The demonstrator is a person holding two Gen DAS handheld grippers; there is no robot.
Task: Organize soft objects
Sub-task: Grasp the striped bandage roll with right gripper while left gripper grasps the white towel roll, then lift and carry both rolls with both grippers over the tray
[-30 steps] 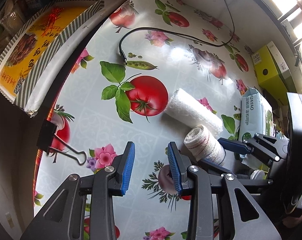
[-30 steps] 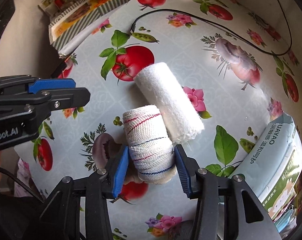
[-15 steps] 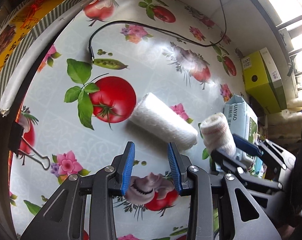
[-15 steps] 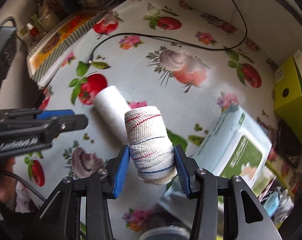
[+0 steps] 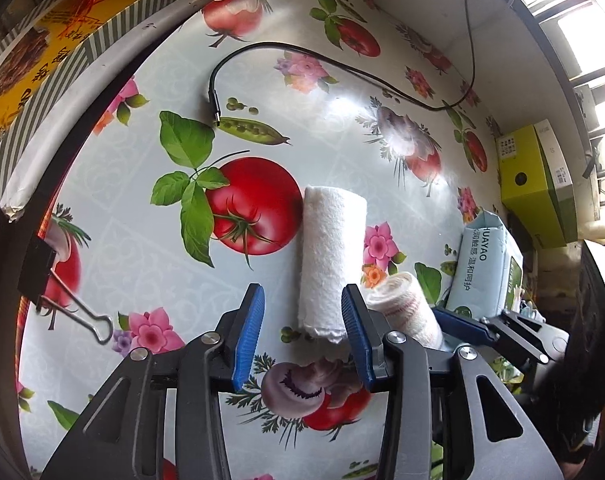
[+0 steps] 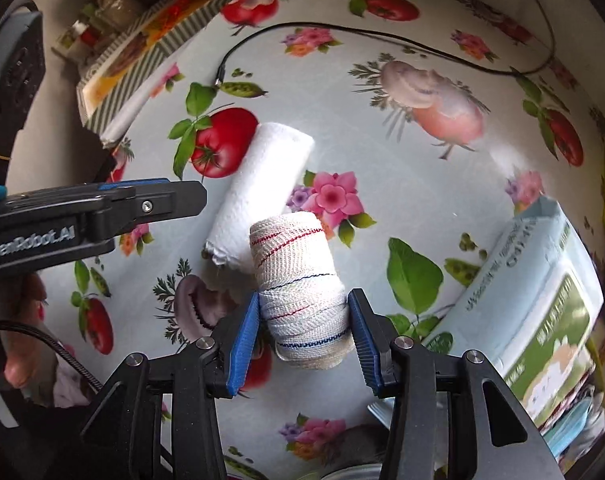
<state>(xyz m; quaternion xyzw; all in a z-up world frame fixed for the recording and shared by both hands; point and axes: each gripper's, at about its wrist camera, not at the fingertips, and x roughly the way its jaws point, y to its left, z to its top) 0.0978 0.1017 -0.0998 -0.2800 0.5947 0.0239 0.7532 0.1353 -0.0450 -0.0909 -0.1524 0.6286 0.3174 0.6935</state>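
While our left gripper (image 5: 302, 332) is spreading its jaws over the near end of the white towel roll (image 5: 330, 260), which lies on the patterned tablecloth (image 5: 142, 248) beside a printed tomato, we see the towel's ragged end between the pads but not yet pressed. Our right gripper (image 6: 302, 336) pinches the striped bandage roll (image 6: 298, 284), carried just beside the towel. We judge that the two grippers sit close enough to knock together, and a squeeze at the loose end could unroll the towel or let it slip free. The left view alone shows the binder clip (image 5: 58, 292) at the table edge and the yellow-green box (image 5: 534, 184); the right view alone shows the bandage's grip and more of the tissue pack (image 6: 534, 288).
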